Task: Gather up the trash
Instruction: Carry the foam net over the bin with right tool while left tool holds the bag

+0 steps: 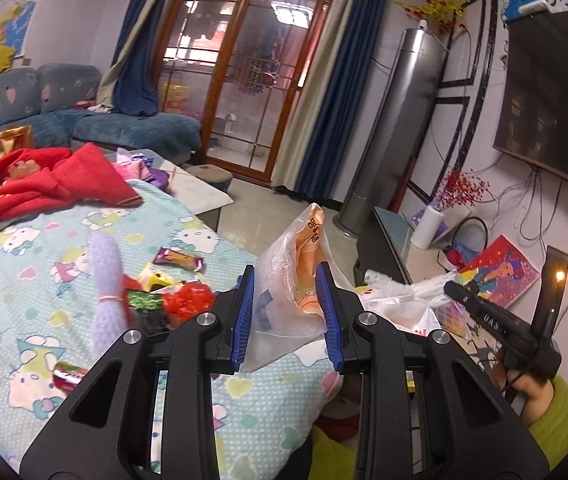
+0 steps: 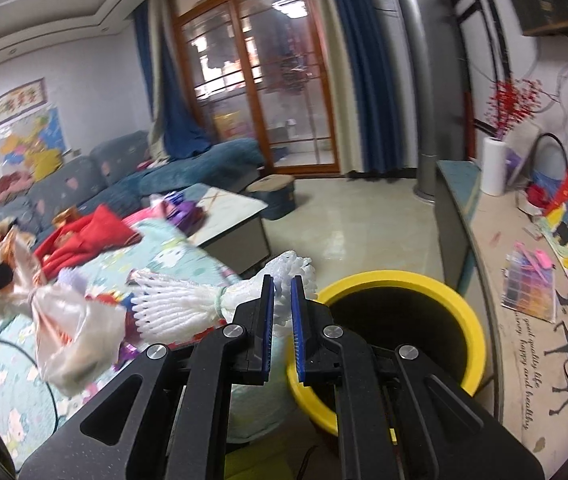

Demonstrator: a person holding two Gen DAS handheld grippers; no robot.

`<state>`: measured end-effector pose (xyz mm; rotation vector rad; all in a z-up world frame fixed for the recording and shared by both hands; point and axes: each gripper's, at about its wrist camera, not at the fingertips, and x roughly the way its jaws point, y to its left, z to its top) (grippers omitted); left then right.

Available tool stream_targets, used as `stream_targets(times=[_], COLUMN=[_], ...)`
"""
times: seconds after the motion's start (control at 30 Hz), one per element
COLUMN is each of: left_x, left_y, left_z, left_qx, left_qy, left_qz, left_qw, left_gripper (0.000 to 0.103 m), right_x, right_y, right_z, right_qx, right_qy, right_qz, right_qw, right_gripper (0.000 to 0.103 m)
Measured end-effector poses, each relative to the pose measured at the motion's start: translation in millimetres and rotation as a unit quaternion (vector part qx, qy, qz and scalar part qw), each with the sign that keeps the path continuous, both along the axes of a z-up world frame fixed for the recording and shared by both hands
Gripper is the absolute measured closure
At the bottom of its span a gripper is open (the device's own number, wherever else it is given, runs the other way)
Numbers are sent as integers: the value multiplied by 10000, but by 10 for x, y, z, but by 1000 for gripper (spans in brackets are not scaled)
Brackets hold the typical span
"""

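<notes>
My left gripper (image 1: 286,276) is shut on a crumpled clear and orange plastic bag (image 1: 304,248), held up over the edge of the cartoon-print bedspread (image 1: 24,320). In the right wrist view that bag (image 2: 72,332) hangs at the left. My right gripper (image 2: 282,282) is shut on a white foam net bundle (image 2: 180,308) tied with a green band, right beside a yellow-rimmed black bin (image 2: 468,320). On the bedspread lie a lilac foam net (image 1: 104,276), a red wrapper (image 1: 188,300), a green wrapper (image 1: 144,300) and a purple and yellow wrapper (image 1: 180,259).
Red clothes (image 1: 44,184) lie further back on the bedspread, with a blue sofa (image 1: 132,128) and a low marble table (image 1: 200,190) behind. A long cabinet (image 2: 456,184) with a paper roll (image 2: 494,168) runs along the right wall. A yellow-green sleeve (image 1: 564,420) shows bottom right.
</notes>
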<state>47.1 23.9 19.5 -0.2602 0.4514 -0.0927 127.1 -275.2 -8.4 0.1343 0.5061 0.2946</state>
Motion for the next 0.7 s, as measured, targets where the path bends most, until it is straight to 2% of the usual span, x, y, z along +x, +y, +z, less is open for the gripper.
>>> stream_targets(times=[0.4,0.7], left_x=[289,502], left_y=[-452,-823], left_z=[-87,-200], left_qx=[194,430], left_qy=[111,223], left_qz=[-417,-703], left_qw=[9989,9963], left_gripper=[79,79], right_x=[69,160], right_y=[-472,-754], right_z=[-29,-130], right_qx=[133,164], right_qy=[-75,51], right_qz=[-770,-1257], right_qw=[9969,9919], right_gripper=[94,94])
